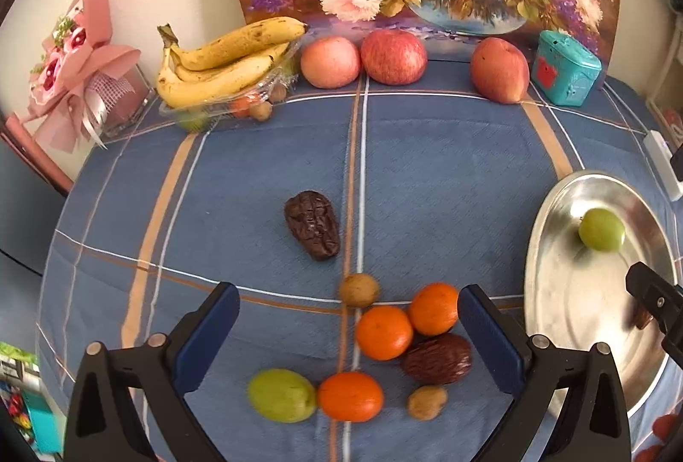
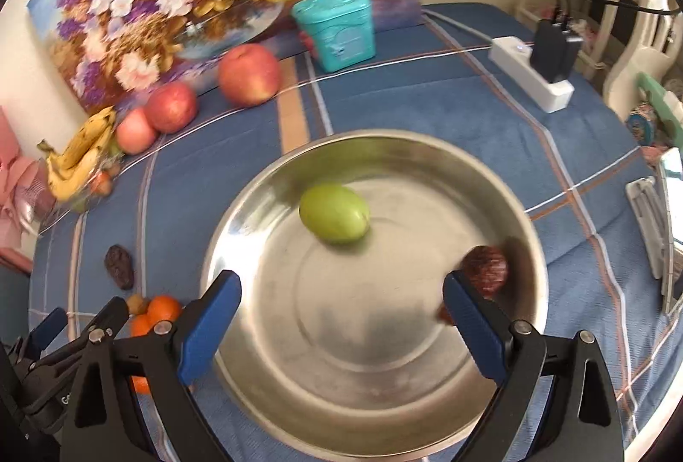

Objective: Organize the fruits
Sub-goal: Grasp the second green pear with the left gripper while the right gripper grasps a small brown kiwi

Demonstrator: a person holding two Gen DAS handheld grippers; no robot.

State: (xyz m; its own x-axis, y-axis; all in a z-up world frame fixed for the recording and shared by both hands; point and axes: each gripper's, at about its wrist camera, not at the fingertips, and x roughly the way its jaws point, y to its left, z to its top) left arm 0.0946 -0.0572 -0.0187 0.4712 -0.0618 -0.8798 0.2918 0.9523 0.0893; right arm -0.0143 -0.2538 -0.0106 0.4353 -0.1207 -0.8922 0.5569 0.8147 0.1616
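The sorting was partway through. The metal dish (image 2: 375, 398) sat near the right edge of the desk (image 1: 427, 146), which was covered with a blue checked cloth, and it already held a green fruit (image 2: 334, 213) and a dark wrinkled date (image 2: 486, 263) that lay against its right wall. The right claw (image 2: 341, 317) hovered over the dish with its jaws wide apart and nothing between them; the date sat just beyond its right finger, apparently untouched by it.

The left claw (image 1: 348, 338) was also fully open and empty, poised above the cluster of loose fruit by the near edge of the desk: three small oranges (image 1: 384, 332), a second green fruit (image 1: 281, 395), another date (image 1: 437, 358) and two small tan fruits (image 1: 359, 290). A third date (image 1: 313, 225) lay alone toward the middle of the desk. Bananas (image 1: 222, 61) in a clear tray and three apples (image 1: 393, 56) stood along the far edge, in front of a flower painting.

The step in hand appeared to be the left claw's next pick. That would call for lowering onto one fruit only. The oranges and the date touched each other, so the jaws would need to straddle a single piece without nudging its neighbours, then close gently, since these round fruits could roll.
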